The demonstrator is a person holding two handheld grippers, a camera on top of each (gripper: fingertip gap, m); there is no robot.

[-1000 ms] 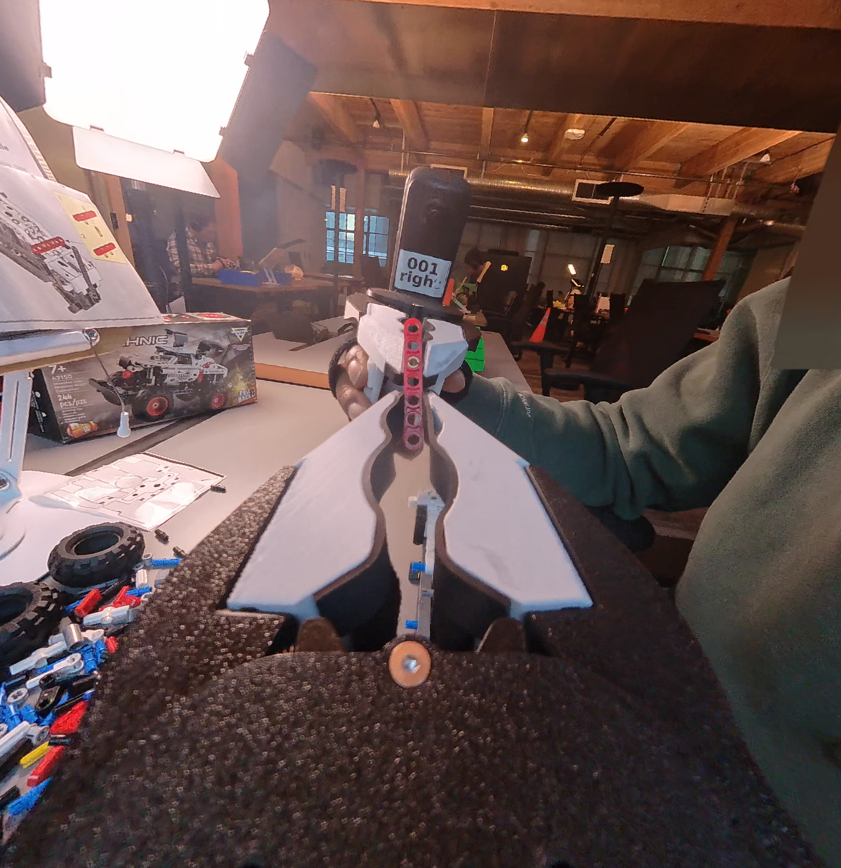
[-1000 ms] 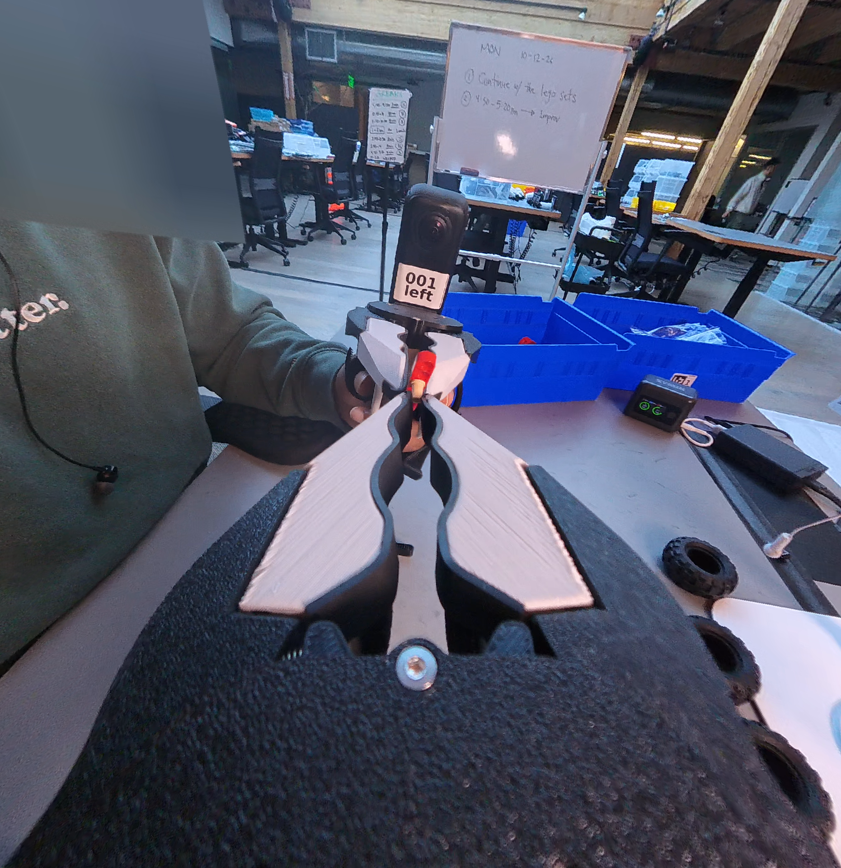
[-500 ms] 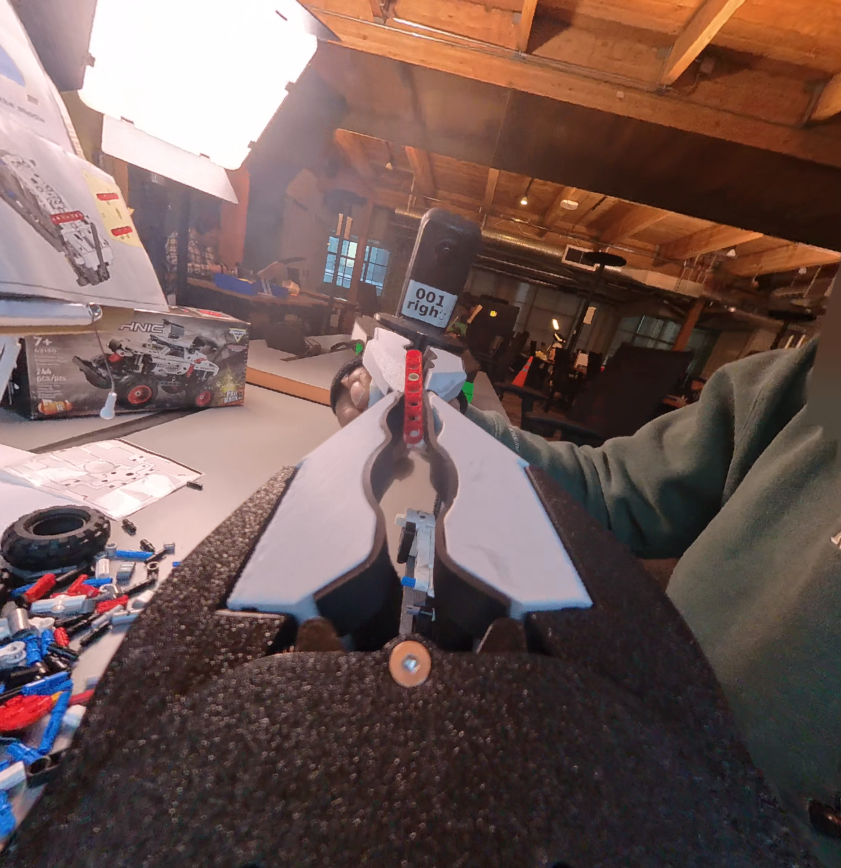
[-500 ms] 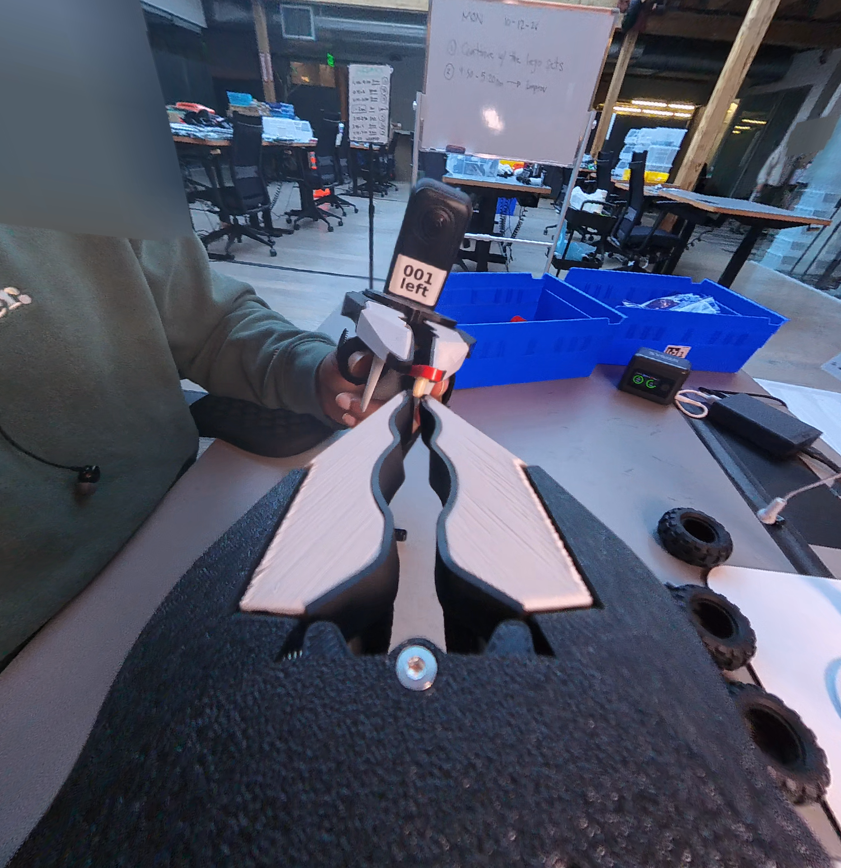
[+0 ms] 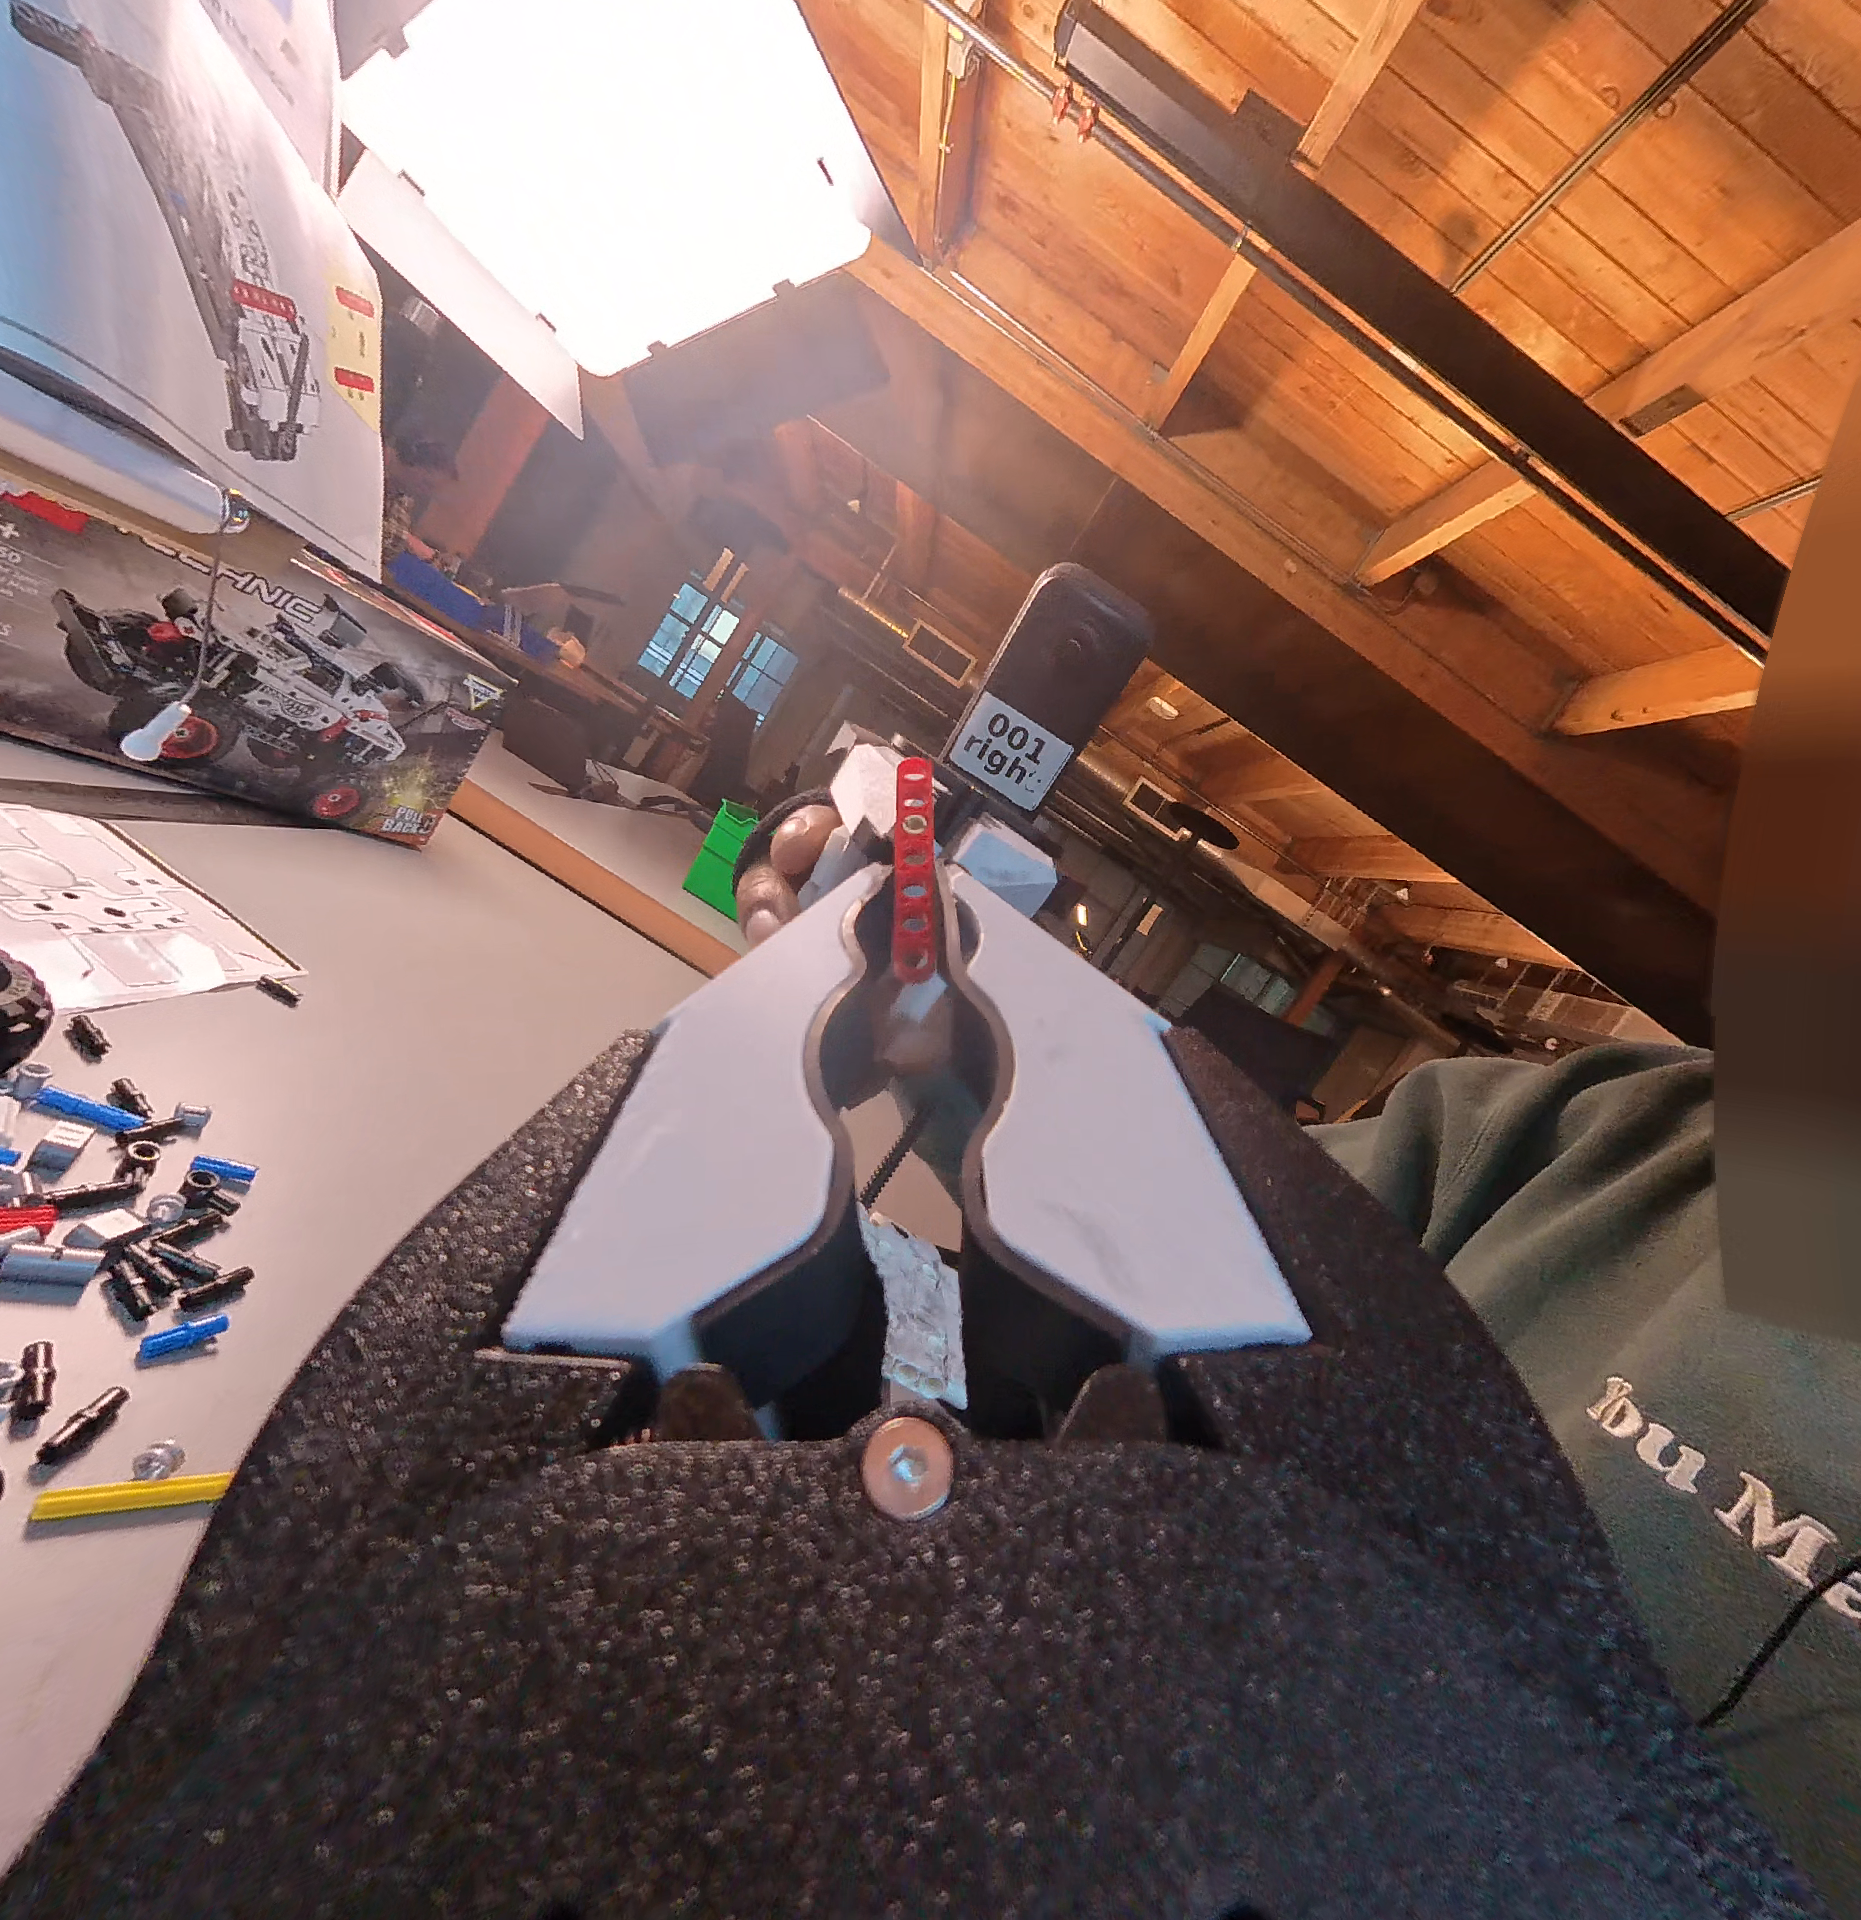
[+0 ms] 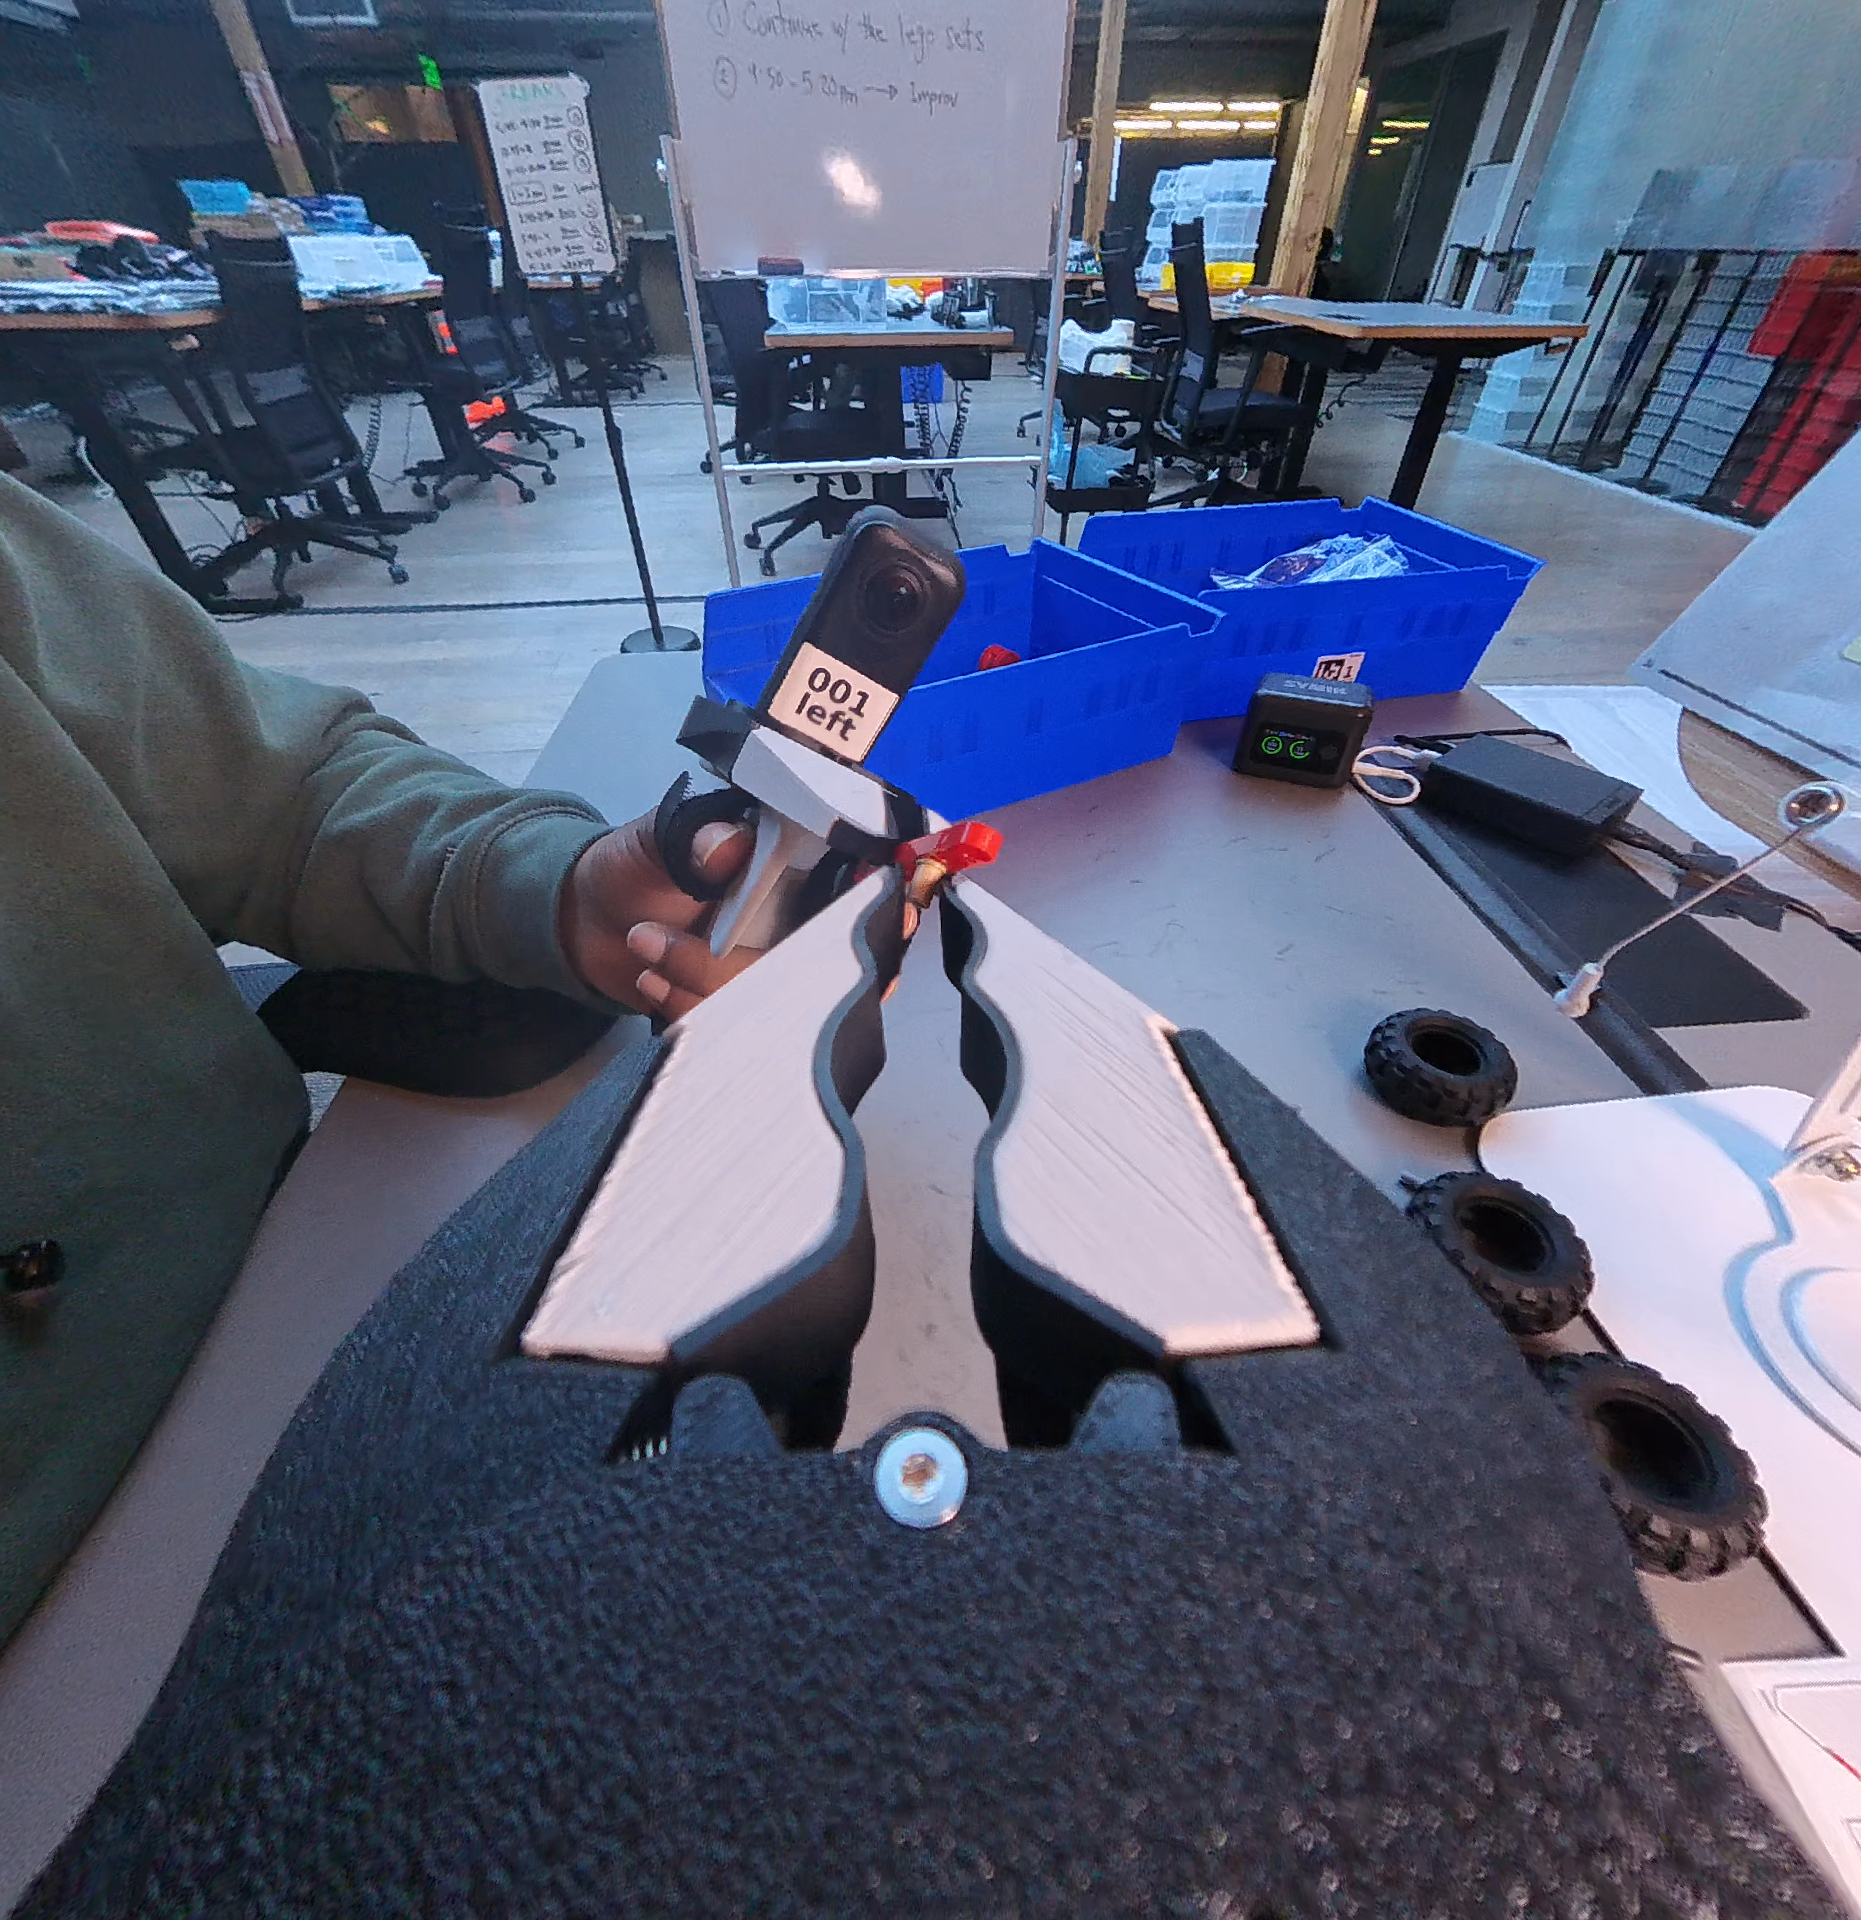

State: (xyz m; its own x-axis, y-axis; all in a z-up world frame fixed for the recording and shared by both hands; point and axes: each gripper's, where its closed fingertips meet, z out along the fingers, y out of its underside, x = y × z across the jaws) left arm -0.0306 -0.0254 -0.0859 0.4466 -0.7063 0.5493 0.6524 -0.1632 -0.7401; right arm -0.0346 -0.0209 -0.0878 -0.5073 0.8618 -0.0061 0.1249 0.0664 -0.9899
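**A:** What is lying about, starting with the big things?

**B:** The grey surface (image 6: 1165,935) is carrying two blue bins (image 6: 1061,707) at its far edge, a boxed building set (image 5: 230,707), black tyres (image 6: 1440,1065) and a scatter of loose pins (image 5: 126,1195).

**A:** And the tongs?

**B:** Both are hovering above the surface, tips facing each other. The left tongs (image 5: 913,925) are clamping a red beam (image 5: 913,873) near its lower end, so it is standing upright. The right tongs (image 6: 918,904) seem to be pinching a small tan peg (image 6: 918,883) just beside the beam.

**A:** How is the beam likely handling?

**B:** I'm judging it light, stiff, smooth plastic, so it is probably pivoting easily. Gripping its flat sides low down is leaving the upper holes free.
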